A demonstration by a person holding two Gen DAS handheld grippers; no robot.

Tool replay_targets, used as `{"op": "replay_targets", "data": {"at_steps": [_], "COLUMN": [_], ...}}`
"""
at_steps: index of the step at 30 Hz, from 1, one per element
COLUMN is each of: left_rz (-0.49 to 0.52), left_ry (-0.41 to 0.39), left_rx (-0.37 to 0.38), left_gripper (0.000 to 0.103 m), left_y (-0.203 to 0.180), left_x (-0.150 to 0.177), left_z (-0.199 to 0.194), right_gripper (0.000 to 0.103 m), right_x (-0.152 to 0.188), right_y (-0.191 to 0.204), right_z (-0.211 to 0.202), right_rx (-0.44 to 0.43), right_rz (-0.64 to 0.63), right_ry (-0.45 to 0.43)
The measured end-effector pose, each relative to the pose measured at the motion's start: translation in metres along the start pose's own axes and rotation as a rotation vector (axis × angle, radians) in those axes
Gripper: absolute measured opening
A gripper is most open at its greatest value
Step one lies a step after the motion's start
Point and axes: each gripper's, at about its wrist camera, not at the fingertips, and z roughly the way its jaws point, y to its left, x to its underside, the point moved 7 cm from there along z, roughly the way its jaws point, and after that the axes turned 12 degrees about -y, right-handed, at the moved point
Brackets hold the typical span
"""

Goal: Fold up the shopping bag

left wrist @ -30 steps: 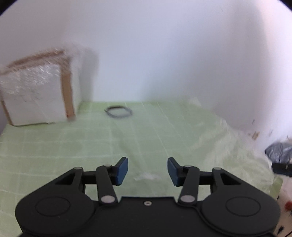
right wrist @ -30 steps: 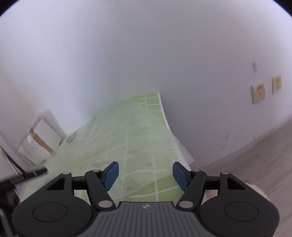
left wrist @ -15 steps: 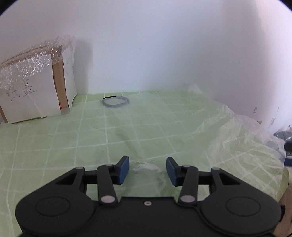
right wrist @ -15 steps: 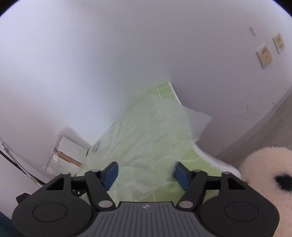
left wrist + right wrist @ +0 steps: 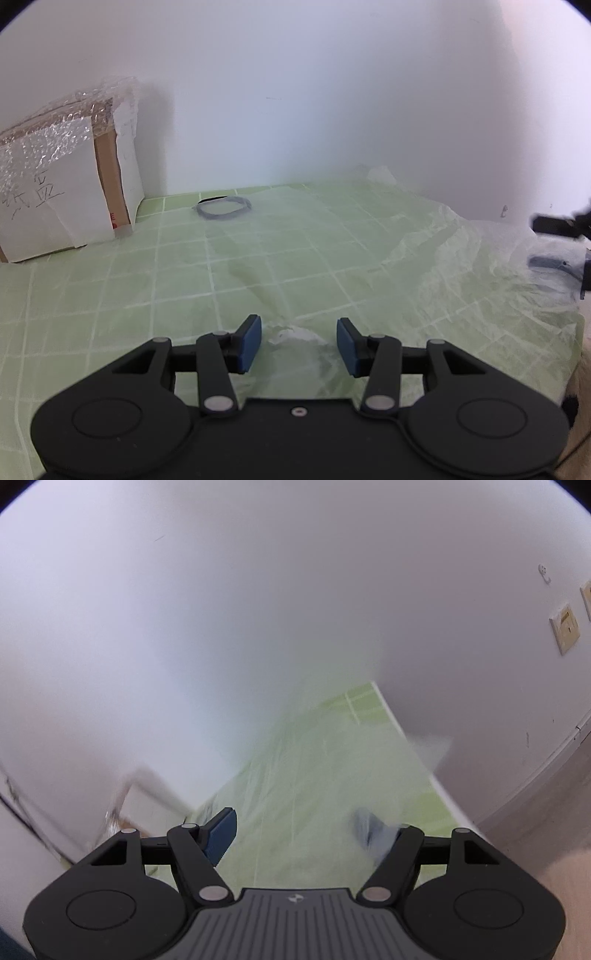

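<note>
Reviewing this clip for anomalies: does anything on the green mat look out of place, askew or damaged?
The translucent shopping bag lies rumpled, not flat, its right side bunched in wrinkles and one corner poking past the green mat at the far wall. A grey loop lies loose by the wrapped box. Nothing looks spilled or torn.

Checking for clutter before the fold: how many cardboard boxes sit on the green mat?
1: a cardboard box wrapped in bubble wrap, at the far left corner of the green mat against the wall. Others may lie outside the views.
</note>
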Motion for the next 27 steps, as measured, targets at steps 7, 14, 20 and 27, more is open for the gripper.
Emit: {"op": "replay_targets", "data": {"at_steps": [7, 14, 20, 27], "left_rz": [0.019, 0.013, 0.005, 0.095], "left_ry": [-0.006, 0.006, 0.020, 0.051], "left_rx": [0.002, -0.012, 0.044, 0.071], "left_gripper": [0.046, 0.046, 0.045, 0.045], "left_y": [-0.002, -0.004, -0.023, -0.077], "left_x": [0.001, -0.002, -0.009, -0.020], "left_z": [0.001, 0.005, 0.020, 0.050], "right_gripper": [0.051, 0.000, 0.000, 0.000], "right_x": [-0.011, -0.020, -0.056, -0.082], "right_y": [0.001, 0.025, 0.091, 0.172], "right_z": [0.042, 0.025, -0.030, -0.061], "right_rx": [0.042, 0.115, -0.028, -0.239], "right_rz": [-0.052, -0.248, -0.415, -0.522], "right_ry": [0.035, -0.025, -0.169, -0.193]}}
